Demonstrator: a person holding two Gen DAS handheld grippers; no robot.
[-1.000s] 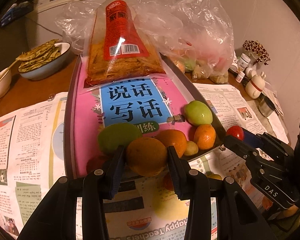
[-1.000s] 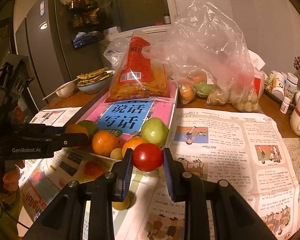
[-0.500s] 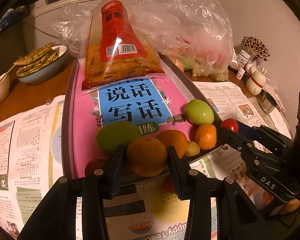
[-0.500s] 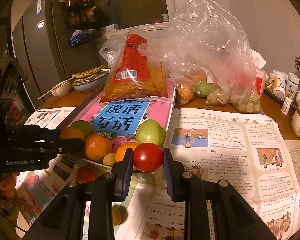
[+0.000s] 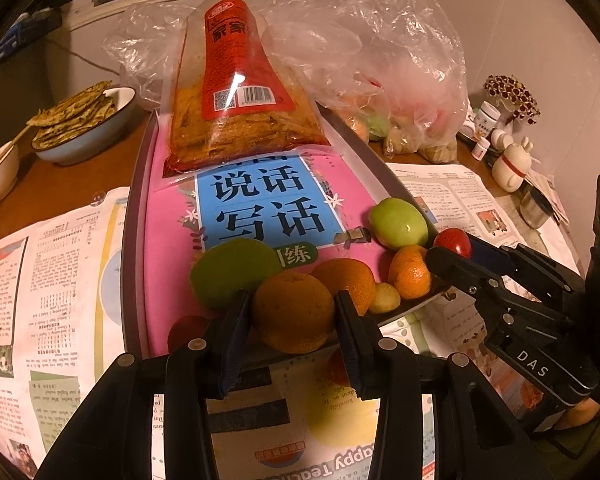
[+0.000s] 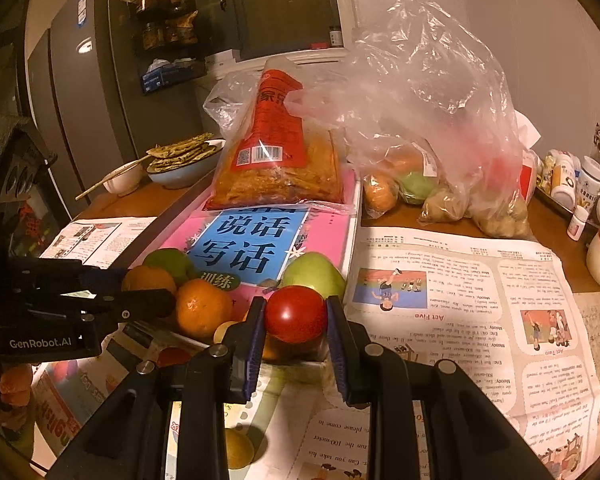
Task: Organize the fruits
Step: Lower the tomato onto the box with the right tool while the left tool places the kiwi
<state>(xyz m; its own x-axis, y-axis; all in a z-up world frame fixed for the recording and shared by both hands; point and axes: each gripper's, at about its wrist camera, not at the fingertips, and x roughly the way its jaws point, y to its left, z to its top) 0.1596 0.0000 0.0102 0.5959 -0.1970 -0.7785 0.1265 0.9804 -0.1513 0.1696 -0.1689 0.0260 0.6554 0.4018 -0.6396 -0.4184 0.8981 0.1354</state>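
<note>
Left tongs [image 5: 292, 320] clamp a round orange [image 5: 294, 312] and right tongs [image 6: 296, 326] a glossy red tomato [image 6: 295, 314], both poised at the tray's near rim [image 5: 134, 216] for placing among the gathered fruit.

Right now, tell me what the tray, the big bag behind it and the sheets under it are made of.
Tray: probably metal, a thin dull grey rim with a soft sheen.
Big bag: thin clear plastic film, crinkled and glossy, with fruit showing through it.
Sheets: printed newspaper, matte, with creases and columns of text.
</note>
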